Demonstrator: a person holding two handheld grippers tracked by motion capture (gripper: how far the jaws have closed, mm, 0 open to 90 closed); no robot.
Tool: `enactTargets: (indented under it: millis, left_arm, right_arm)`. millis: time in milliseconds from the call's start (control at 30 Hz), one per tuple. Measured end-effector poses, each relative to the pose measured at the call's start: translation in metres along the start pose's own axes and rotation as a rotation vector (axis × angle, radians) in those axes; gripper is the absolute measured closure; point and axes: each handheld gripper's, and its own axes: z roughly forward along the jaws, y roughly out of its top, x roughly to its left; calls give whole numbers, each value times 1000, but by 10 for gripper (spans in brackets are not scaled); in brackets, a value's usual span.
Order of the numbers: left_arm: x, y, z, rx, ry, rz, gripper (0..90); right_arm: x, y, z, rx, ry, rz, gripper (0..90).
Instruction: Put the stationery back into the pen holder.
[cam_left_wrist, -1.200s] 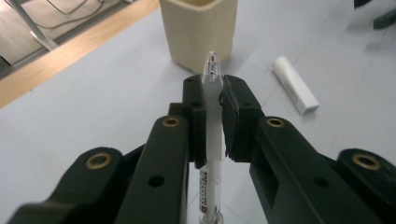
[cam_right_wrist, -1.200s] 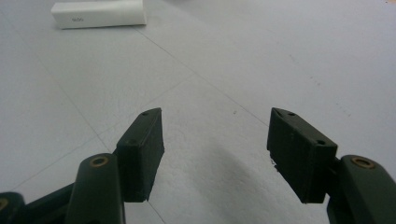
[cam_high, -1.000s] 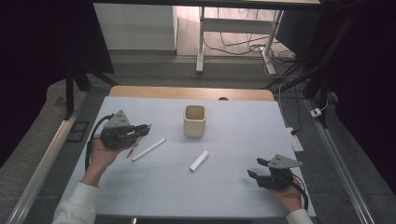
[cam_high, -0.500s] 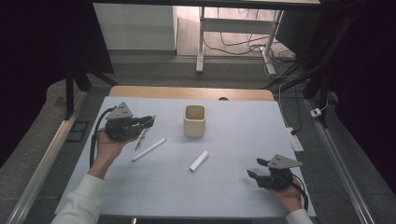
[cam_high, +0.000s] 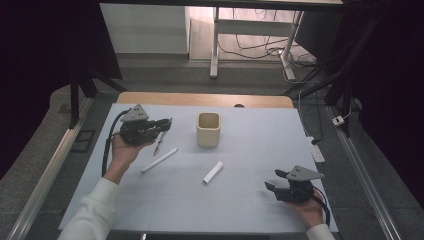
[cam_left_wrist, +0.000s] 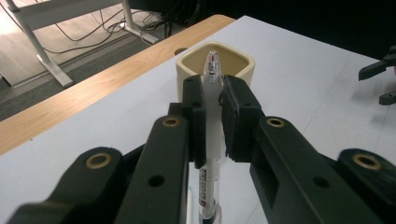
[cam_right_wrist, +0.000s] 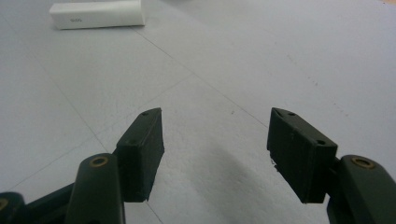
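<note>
Pale blue sheeting covers the tabletop (cam_high: 250, 150), with a strip of bare wood along its far edge and cables trailing over the floor beyond. At about ten o'clock from the middle, the left gripper (cam_high: 161, 126) has its jaws clamped on a clear pen (cam_left_wrist: 213, 116), lifted off the surface and pointed toward the cream square cup (cam_high: 208, 129), which stands empty just to its right. I'd judge the pickup done and the drop into the cup not yet made. Two white sticks lie loose: a long one (cam_high: 159, 160) near the left hand, a short one (cam_high: 213, 172) at centre. The right gripper (cam_high: 273, 180) rests at four o'clock, jaws wide, holding nothing.
</note>
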Motion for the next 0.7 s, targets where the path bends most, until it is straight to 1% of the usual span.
enactTargets:
  millis: [133, 333, 433, 567, 600, 700]
  left_arm:
    - [2, 2, 3, -11, -7, -7, 794]
    - [6, 5, 6, -22, -13, -30, 794]
    - [8, 7, 8, -24, -15, -35, 794]
    - [8, 10, 13, -19, -12, -31, 794]
    - [8, 11, 14, -15, -12, -27, 795]
    - [7, 13, 18, -16, -16, -25, 794]
  right_arm:
    - [0, 0, 0, -1, -2, 0, 357]
    - [0, 0, 0, -1, 1, 1, 357]
    - [0, 0, 0, -1, -1, 0, 357]
    - [0, 0, 0, -1, -1, 2, 357]
    - [1, 0, 0, 2, -9, -1, 357]
    - [1, 0, 0, 1, -3, -1, 357]
